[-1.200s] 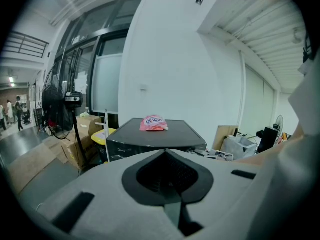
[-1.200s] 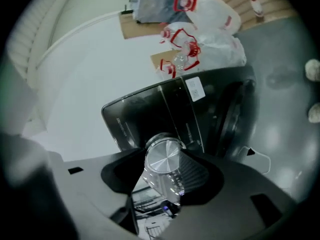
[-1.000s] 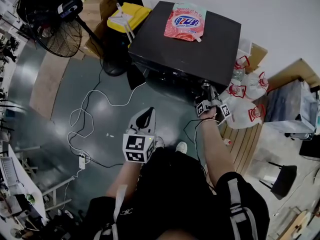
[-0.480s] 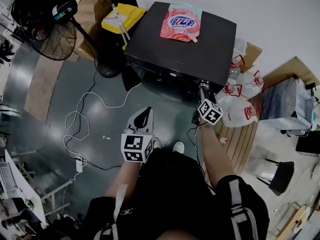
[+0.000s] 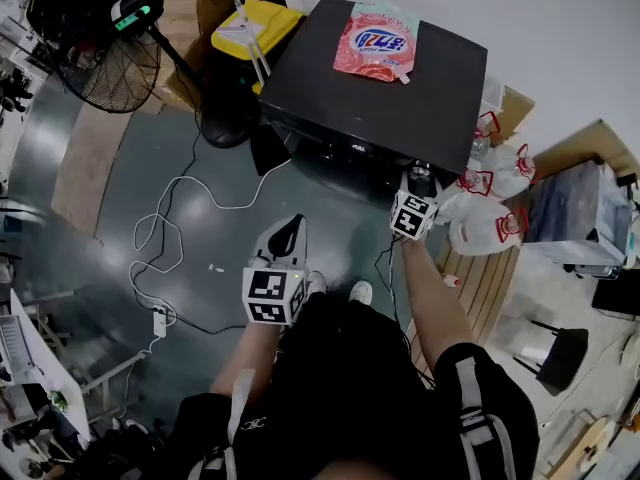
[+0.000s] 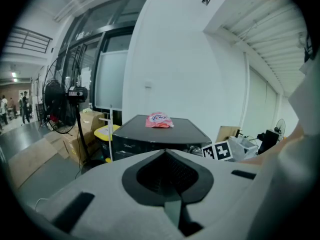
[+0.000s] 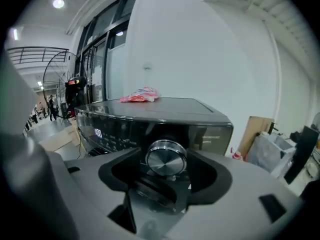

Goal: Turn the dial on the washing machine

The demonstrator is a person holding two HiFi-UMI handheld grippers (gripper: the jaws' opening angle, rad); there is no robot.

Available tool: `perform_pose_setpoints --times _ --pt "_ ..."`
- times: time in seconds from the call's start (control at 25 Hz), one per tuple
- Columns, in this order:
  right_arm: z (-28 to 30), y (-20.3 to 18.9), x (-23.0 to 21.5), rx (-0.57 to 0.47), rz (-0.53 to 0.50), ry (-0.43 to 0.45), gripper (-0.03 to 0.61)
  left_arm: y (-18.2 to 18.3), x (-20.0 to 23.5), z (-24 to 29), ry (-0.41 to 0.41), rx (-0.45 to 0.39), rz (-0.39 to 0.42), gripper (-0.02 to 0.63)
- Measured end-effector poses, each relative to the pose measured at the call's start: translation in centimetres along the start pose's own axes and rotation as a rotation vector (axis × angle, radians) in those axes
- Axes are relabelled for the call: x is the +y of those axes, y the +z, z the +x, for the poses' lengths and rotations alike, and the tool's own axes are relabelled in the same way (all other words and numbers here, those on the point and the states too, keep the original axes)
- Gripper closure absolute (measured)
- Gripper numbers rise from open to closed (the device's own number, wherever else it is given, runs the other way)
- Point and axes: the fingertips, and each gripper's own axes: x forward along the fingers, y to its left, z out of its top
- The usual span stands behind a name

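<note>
The black washing machine [image 5: 400, 98] stands ahead with a pink detergent pouch [image 5: 374, 42] on its lid. My right gripper [image 5: 418, 182] is up against the machine's front right corner. In the right gripper view the chrome dial [image 7: 167, 159] sits between the jaws of the right gripper [image 7: 164, 155]. The jaws are opening, with a gap on each side of the dial. My left gripper [image 5: 290, 226] hangs low over the floor in front of the person, shut and holding nothing. It points toward the machine [image 6: 150, 134].
A standing fan [image 5: 95, 43], cardboard boxes [image 5: 190, 8] and a yellow bin [image 5: 255, 28] stand left of the machine. White bags and jugs [image 5: 490, 208] lie by a wooden pallet [image 5: 490, 278] on its right. Cables [image 5: 165, 238] and a power strip [image 5: 162, 320] lie on the floor.
The right gripper has rolled at the dial, so its marker cube shows a different face. The left gripper has stayed where it was.
</note>
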Motion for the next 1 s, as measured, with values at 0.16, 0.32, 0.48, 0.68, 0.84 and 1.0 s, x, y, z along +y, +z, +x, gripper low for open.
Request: perform_pose_setpoints --times 0.16,0.32,0.48,0.68,0.84,1.0 --pt "0.5 -1.3 -0.4 0.056 0.053 -0.015 0.331 -0.5 0.7 -0.2 0.013 0.007 -0.011 0.611" --pt "0.4 -1.4 -0.6 0.056 0.089 -0.004 0.330 -0.3 0.5 -0.1 0.006 0.005 -0.009 0.611" --pt "0.5 -1.4 -0.6 0.057 0.112 0.004 0.330 0.1 0.2 0.2 0.001 0.001 -0.003 0.611" --pt "0.0 -1.0 -0.8 0.032 0.113 0.009 0.331 0.3 0.0 0.4 -0.002 -0.003 0.000 0.611" --pt "-3.1 0.8 0.0 -0.038 0.098 0.052 0.331 0.7 -0.2 0.6 -0.020 -0.013 0.000 0.611" --pt "-8.5 5.2 0.6 -0.152 0.046 0.086 0.476 2.1 -1.1 1.2 -0.059 -0.046 0.009 0.611"
